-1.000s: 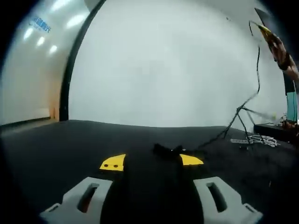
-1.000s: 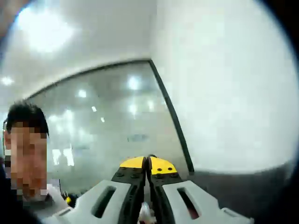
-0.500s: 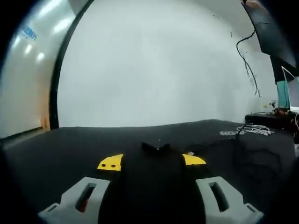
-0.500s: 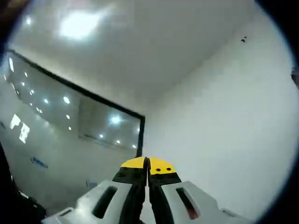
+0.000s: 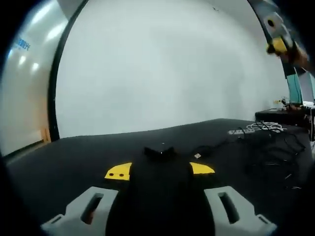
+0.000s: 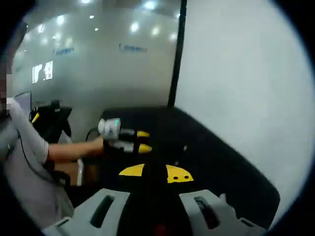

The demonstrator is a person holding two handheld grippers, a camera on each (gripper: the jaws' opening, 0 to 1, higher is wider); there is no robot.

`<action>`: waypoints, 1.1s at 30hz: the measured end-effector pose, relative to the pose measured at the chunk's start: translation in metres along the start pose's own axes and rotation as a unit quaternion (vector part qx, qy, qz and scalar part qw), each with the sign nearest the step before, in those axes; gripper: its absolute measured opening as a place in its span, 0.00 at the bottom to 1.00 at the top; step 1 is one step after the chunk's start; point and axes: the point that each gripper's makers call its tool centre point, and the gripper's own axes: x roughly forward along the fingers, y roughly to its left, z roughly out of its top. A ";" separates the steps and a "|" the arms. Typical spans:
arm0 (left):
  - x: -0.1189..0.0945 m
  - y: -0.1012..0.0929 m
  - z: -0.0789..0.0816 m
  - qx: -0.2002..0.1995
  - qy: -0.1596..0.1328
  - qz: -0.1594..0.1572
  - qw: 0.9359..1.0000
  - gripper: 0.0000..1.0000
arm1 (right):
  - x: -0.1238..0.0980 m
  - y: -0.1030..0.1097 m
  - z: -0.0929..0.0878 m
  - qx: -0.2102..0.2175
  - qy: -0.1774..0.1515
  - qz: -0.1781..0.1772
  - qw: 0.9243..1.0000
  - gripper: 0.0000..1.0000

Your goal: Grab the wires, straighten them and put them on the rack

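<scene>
At the lower centre of each view, the left gripper [image 5: 160, 169] and right gripper [image 6: 155, 173] stood spread and empty, so either should descend to the wires [image 5: 261, 129], mid-right on the black table [image 5: 74, 157], and pinch one end.

A black table [image 5: 88, 147] stands before a white wall [image 5: 157, 69].

Looked like office lab to me: glass partition [image 6: 98, 73] beside black table [image 5: 98, 152], monitor [image 5: 300, 88] behind it.
</scene>
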 end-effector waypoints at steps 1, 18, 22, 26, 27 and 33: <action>0.000 0.000 0.000 0.000 -0.001 0.001 1.000 0.41 | 0.014 -0.014 -0.033 -0.019 0.051 -0.023 0.998 0.14; 0.002 0.009 -0.001 0.008 -0.003 0.012 1.000 0.36 | -0.020 -0.084 0.006 -0.064 0.077 -0.117 0.988 0.00; 0.005 0.003 -0.001 0.014 -0.001 0.000 1.000 0.36 | -0.138 -0.093 0.133 -0.068 -0.068 -0.181 0.979 0.00; 0.000 -0.001 0.004 0.027 -0.012 -0.001 1.000 0.37 | -0.283 -0.060 0.260 -0.072 -0.287 -0.239 0.925 0.01; -0.002 -0.003 0.008 0.029 -0.020 -0.002 0.999 0.37 | -0.328 -0.058 0.293 -0.078 -0.335 -0.276 0.898 0.01; -0.046 -0.103 0.065 -0.040 -0.120 -0.235 0.964 0.38 | -0.457 -0.060 0.396 -0.073 -0.421 -0.372 0.824 0.01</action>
